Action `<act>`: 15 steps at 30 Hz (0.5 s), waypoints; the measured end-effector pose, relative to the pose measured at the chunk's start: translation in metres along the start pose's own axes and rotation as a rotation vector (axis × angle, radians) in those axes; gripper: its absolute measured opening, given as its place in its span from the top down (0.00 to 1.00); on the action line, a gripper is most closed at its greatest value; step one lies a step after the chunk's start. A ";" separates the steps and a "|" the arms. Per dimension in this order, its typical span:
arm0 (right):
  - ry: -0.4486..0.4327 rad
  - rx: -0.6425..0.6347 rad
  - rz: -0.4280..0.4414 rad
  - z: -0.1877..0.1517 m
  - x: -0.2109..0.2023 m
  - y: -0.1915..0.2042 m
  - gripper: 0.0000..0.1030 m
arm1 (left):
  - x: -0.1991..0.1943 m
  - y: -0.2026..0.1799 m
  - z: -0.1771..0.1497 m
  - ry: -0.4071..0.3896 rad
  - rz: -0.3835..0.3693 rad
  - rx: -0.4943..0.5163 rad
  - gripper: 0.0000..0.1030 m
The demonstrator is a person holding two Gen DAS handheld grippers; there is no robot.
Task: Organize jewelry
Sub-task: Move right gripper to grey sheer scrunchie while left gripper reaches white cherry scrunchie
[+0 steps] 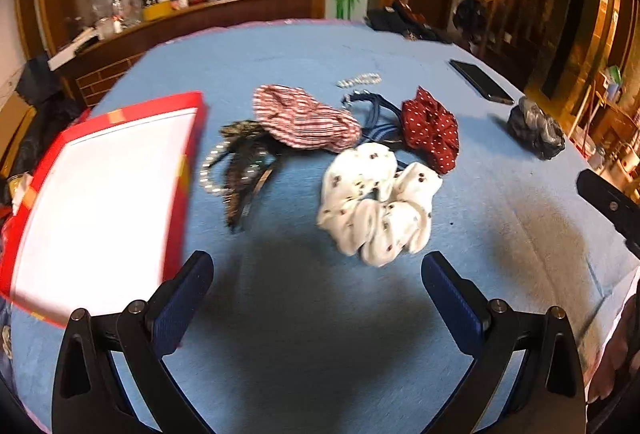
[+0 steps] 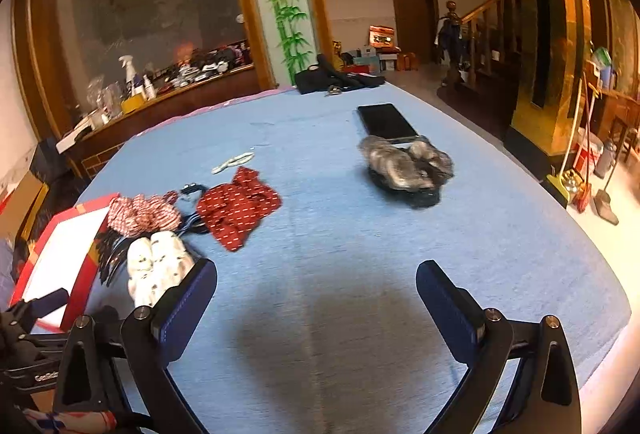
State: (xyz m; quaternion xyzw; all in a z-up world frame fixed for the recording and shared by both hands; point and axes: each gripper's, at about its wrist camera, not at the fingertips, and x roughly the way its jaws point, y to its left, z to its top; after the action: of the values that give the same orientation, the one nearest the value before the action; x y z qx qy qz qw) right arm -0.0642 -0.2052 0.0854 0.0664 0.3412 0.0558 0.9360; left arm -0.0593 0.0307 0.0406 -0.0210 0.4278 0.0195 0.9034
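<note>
Where the left wrist camera looks out, the left tongs [image 1: 318, 270] hang above the blue counter [image 1: 312, 314] with fingers wide apart and nothing between them. Just ahead lies a white printed scrunchie [image 1: 378, 206], touching a dark red dotted scrunchie [image 1: 432, 128] behind it and a striped red-and-white scrunchie [image 1: 306, 120] to the rear left. Dark blue hair bands [image 1: 376, 110] run between these. Left of the pile sit a pearl band [image 1: 212, 170] and dark headbands [image 1: 244, 170], just beside an open red box [image 1: 192, 138] with a white inside. A small beaded clip [image 1: 360, 80] lies farther back, a black phone [image 1: 480, 80] and a grey fuzzy scrunchie [image 1: 536, 128] well to the right.

From the right wrist camera, the right tongs [image 2: 316, 280] are likewise spread and empty over bare cloth. The grey fuzzy scrunchie [image 2: 406, 166] touches the phone [image 2: 386, 122] ahead; the pile and red box [image 2: 86, 262] lie to the left, with the left tongs [image 2: 44, 304] at the picture's edge.
</note>
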 end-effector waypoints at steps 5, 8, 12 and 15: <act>-0.004 0.063 -0.025 0.007 -0.002 -0.032 0.01 | 0.025 -0.018 0.020 0.032 -0.015 0.046 0.00; -0.004 0.101 -0.039 0.013 -0.004 -0.053 0.01 | 0.046 -0.027 0.026 0.050 0.013 0.070 0.00; 0.007 0.152 -0.063 0.027 0.000 -0.080 0.01 | 0.060 -0.032 0.028 0.062 -0.009 0.067 0.05; 0.015 0.172 -0.069 0.043 0.009 -0.092 0.01 | 0.066 -0.033 0.030 0.062 -0.028 0.068 0.36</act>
State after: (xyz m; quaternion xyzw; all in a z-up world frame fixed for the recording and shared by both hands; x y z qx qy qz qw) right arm -0.0245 -0.2980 0.0973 0.1344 0.3538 -0.0057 0.9256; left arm 0.0074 0.0007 0.0097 0.0030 0.4558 -0.0085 0.8900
